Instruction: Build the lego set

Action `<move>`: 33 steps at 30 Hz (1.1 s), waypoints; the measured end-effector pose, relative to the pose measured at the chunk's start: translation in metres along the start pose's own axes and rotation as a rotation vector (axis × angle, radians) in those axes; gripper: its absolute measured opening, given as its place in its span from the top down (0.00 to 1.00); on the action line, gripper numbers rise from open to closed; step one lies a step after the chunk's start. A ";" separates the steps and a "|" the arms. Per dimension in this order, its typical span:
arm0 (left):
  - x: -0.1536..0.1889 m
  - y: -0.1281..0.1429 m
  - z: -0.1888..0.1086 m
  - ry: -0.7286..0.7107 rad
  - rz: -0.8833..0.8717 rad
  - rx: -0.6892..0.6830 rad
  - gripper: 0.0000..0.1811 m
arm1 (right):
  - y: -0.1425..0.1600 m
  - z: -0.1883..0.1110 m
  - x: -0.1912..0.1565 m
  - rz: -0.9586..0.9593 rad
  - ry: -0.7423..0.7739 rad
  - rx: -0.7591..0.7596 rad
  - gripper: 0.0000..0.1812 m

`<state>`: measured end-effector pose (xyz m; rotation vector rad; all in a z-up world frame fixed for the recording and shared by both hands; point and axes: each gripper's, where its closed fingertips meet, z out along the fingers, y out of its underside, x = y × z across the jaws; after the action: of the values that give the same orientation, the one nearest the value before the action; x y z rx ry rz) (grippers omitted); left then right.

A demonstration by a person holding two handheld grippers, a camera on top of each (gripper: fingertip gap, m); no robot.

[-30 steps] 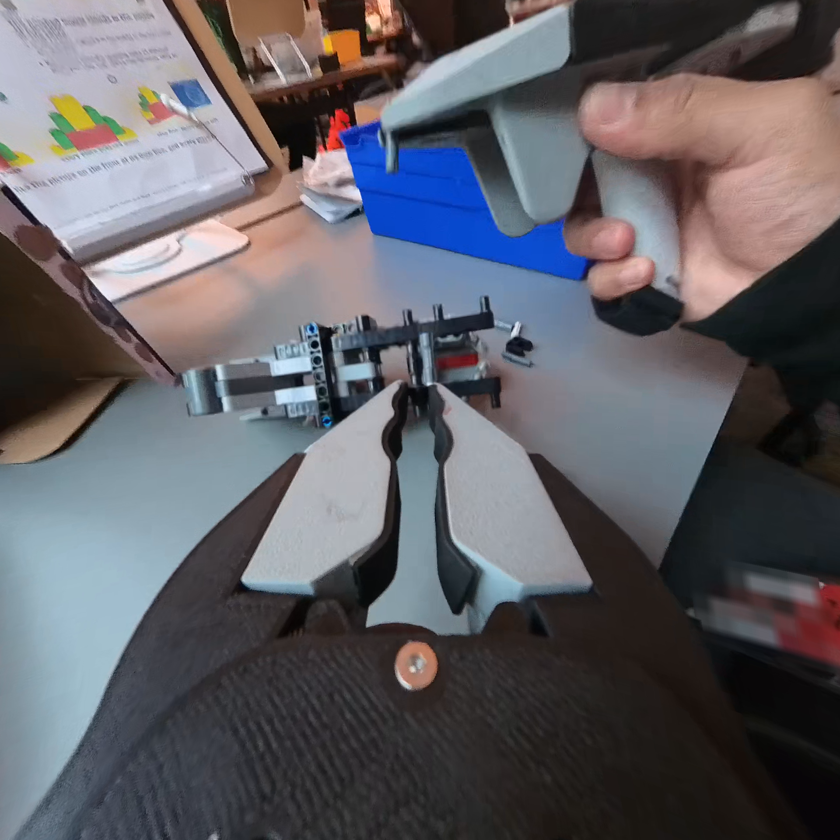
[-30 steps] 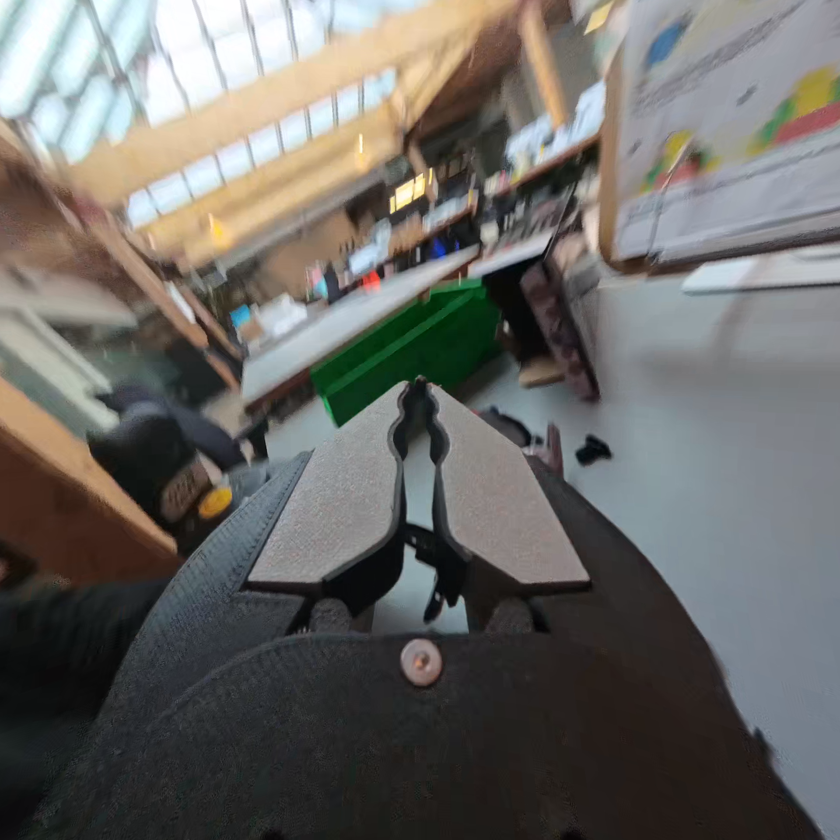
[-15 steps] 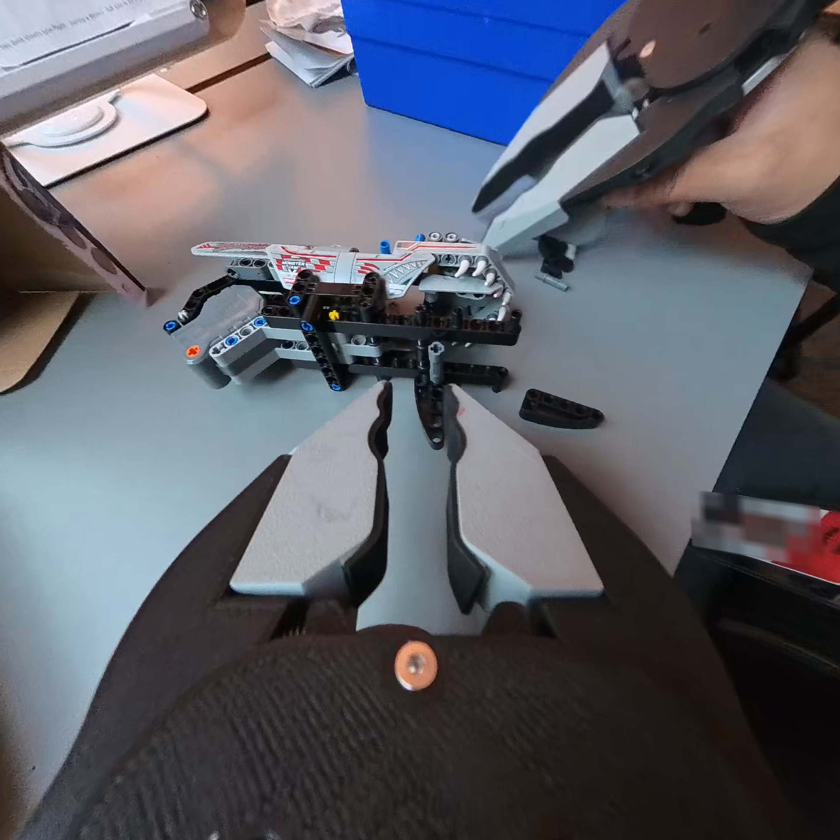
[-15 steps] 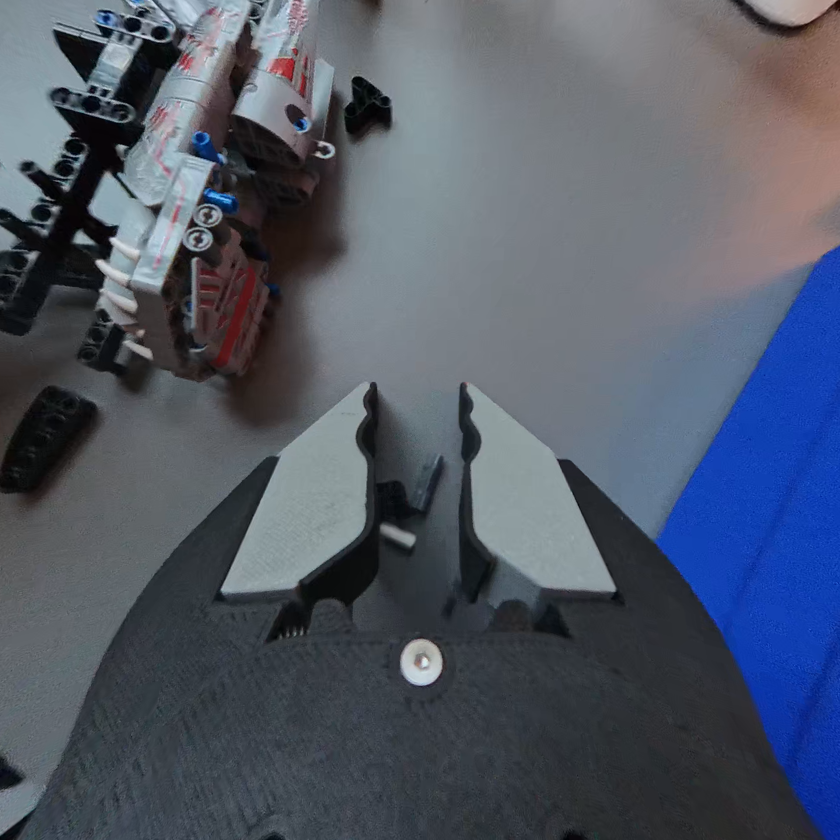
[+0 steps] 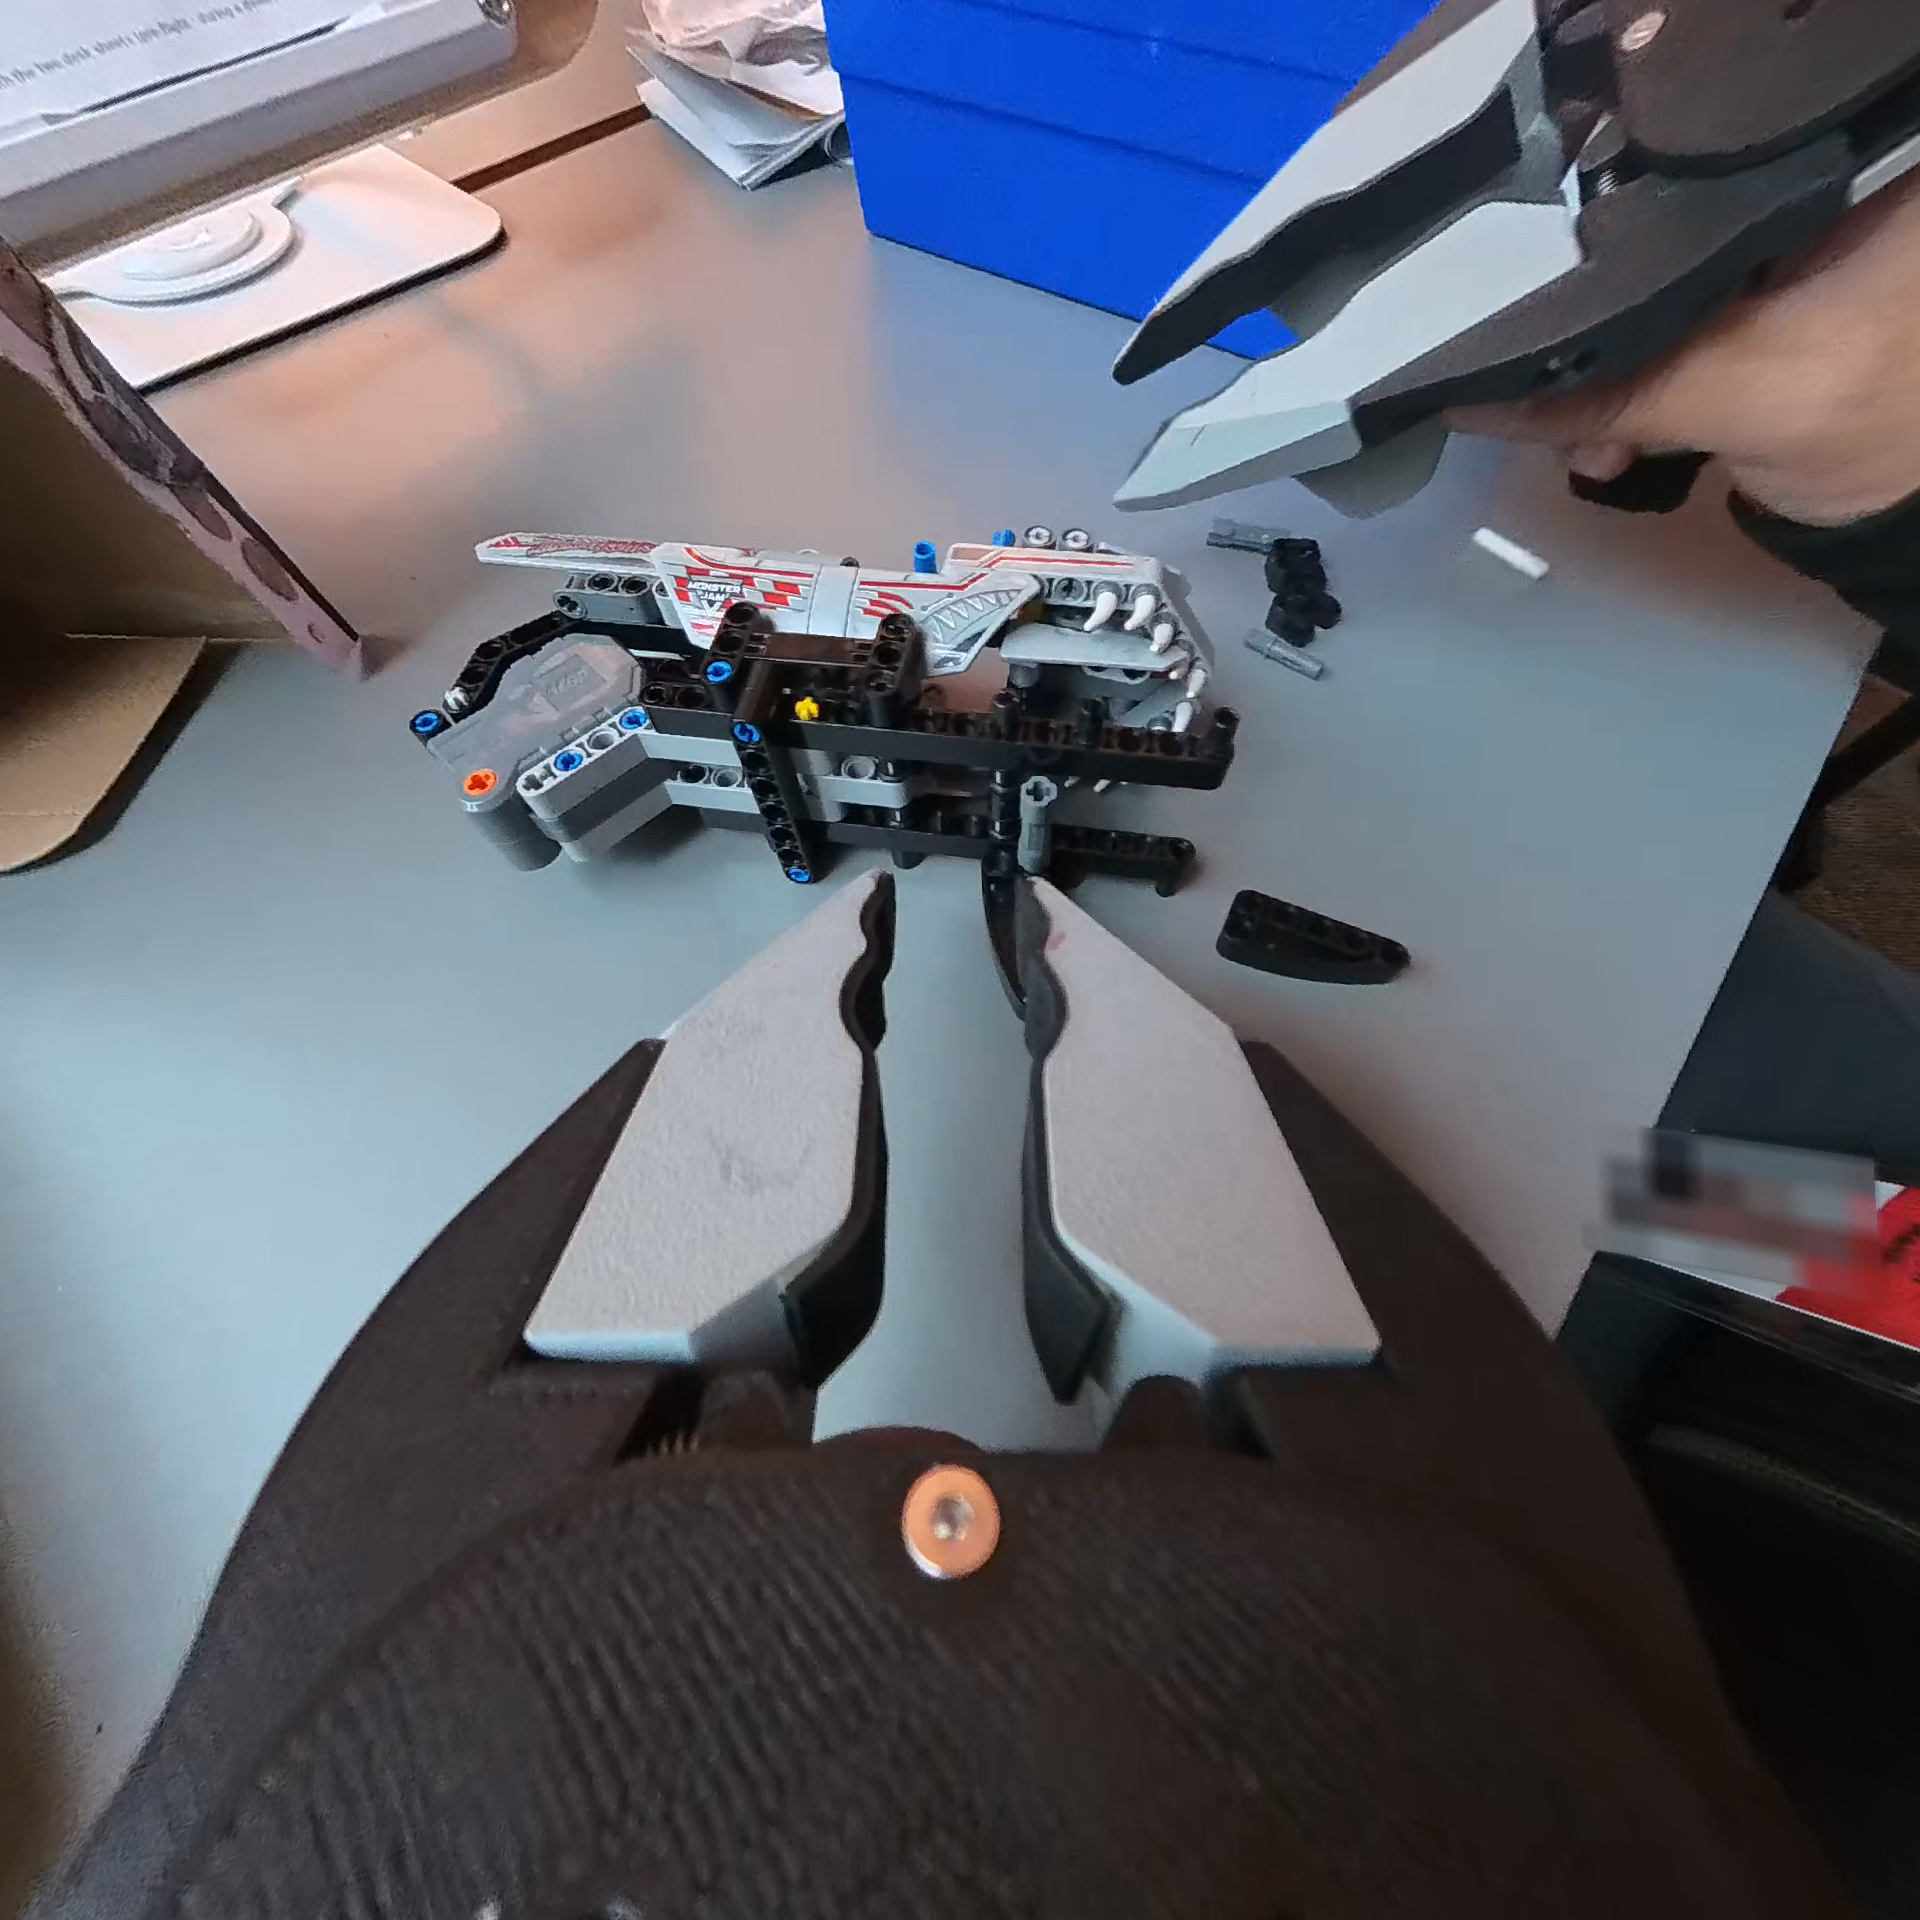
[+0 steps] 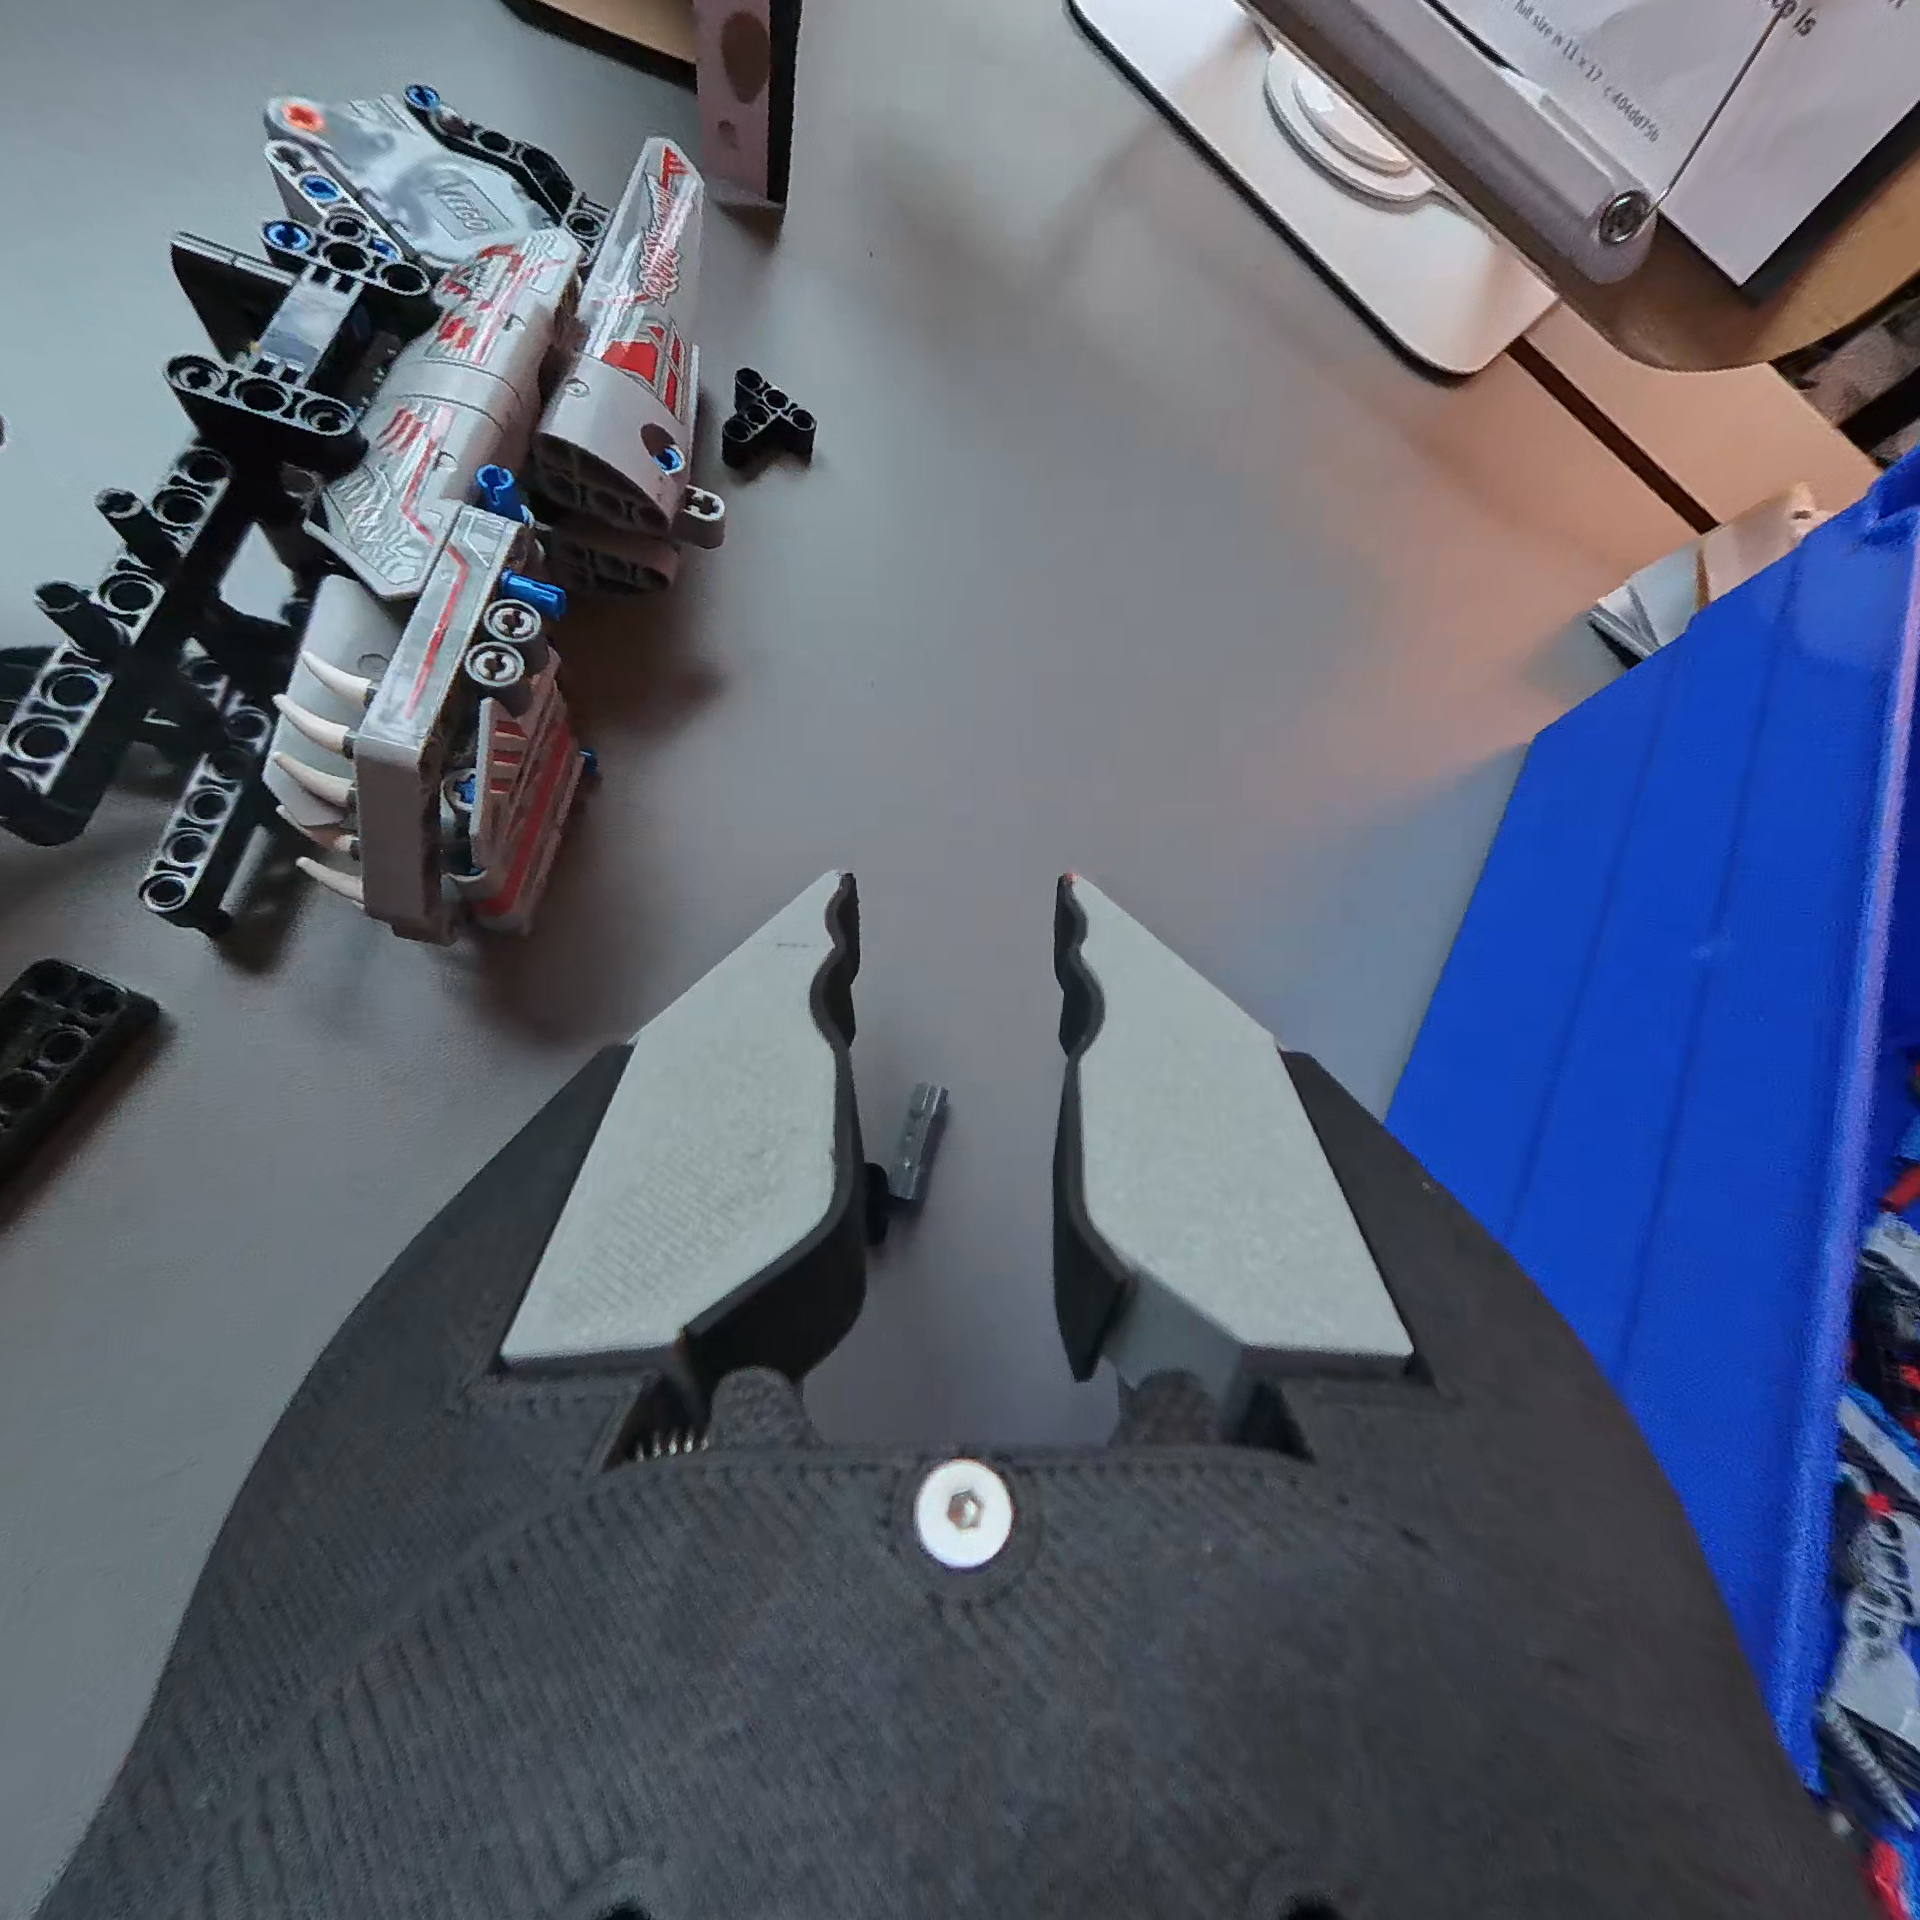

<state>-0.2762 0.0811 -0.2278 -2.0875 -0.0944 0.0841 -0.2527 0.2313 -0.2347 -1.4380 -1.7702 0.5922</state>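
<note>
Grippers first: the left gripper [image 5: 954,894] has spread a bit since half a second ago, when its fingers were closer around the black beam [image 5: 1000,914] sticking out of the model [image 5: 831,707]. Now there's a clear gap, with only the right finger against that beam, so it's released, not gripping anything. It points level and straight at the near side of the model, tips just short of it.

Over on the right, the right gripper [image 6: 956,888] is wider open than before too, and holds nothing. A small grey pin [image 6: 920,1141] lies on the table [image 6: 1091,623] between its fingers, just beside the left one. A second ago this view was a blur of the room, so it has swung down to face the table. From the left view it hangs tilted down over the loose pins, with a hand [image 5: 1745,416] wrapped around its grip.

The model itself hasn't moved; it lies on its side mid-table, white teeth toward the right gripper. A black curved piece [image 5: 1311,940] lies near its front end, and a blue bin [image 6: 1683,1039] stands at the table's far side, right of the right gripper.
</note>
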 end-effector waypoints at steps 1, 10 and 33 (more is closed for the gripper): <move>0.000 0.000 0.000 0.001 -0.001 0.000 0.89 | 0.000 0.000 0.000 0.014 -0.022 0.022 0.80; 0.002 0.000 0.000 0.042 -0.025 -0.002 0.89 | -0.005 -0.102 0.015 -0.054 -0.188 -0.046 0.85; 0.005 0.000 -0.001 0.068 -0.032 0.002 0.89 | 0.155 -0.114 0.089 0.243 -0.095 -0.236 0.89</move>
<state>-0.2713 0.0810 -0.2278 -2.0838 -0.0862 -0.0067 -0.0749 0.3444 -0.2593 -1.8327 -1.7984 0.5997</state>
